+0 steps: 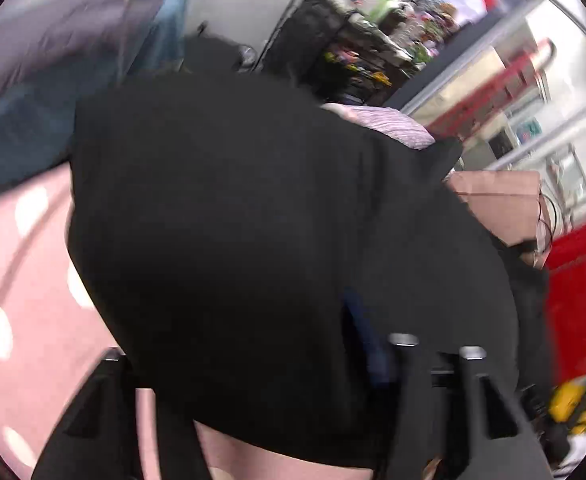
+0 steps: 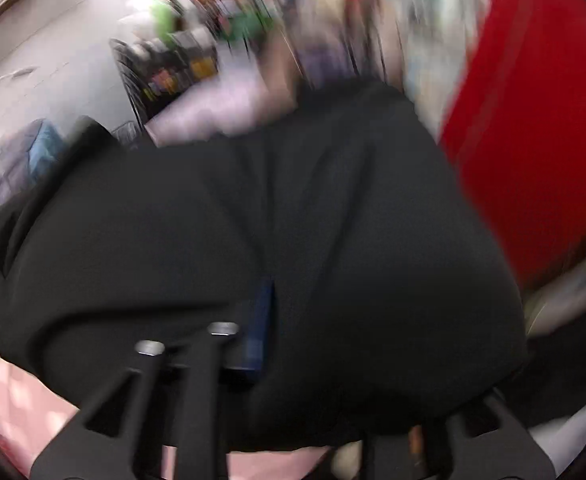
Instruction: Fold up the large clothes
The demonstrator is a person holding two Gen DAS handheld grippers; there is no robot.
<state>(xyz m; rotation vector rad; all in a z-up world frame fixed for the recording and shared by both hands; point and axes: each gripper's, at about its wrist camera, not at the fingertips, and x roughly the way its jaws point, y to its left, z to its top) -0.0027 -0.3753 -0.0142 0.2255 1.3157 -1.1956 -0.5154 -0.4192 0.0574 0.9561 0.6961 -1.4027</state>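
A large black garment (image 1: 233, 220) fills the middle of both wrist views (image 2: 293, 220), held up above a pink surface (image 1: 25, 280). In the left wrist view my left gripper's fingers (image 1: 105, 392) stand on either side of the cloth's lower edge, with the other gripper (image 1: 437, 348) close at the lower right. In the right wrist view the other gripper (image 2: 187, 338) shows at the lower left, its two fingertips close together beside the cloth. My right gripper's own fingers are mostly hidden by cloth; one finger (image 2: 489, 428) shows at the lower right. Both views are blurred.
The pink surface also shows under the cloth (image 2: 13, 404). Blue and grey fabric (image 1: 53, 80) lies at the far left. A striped pink cloth (image 1: 381, 124), a cardboard box (image 1: 505, 200), a black shelf of goods (image 1: 333, 40) and a red panel (image 2: 533, 120) stand behind.
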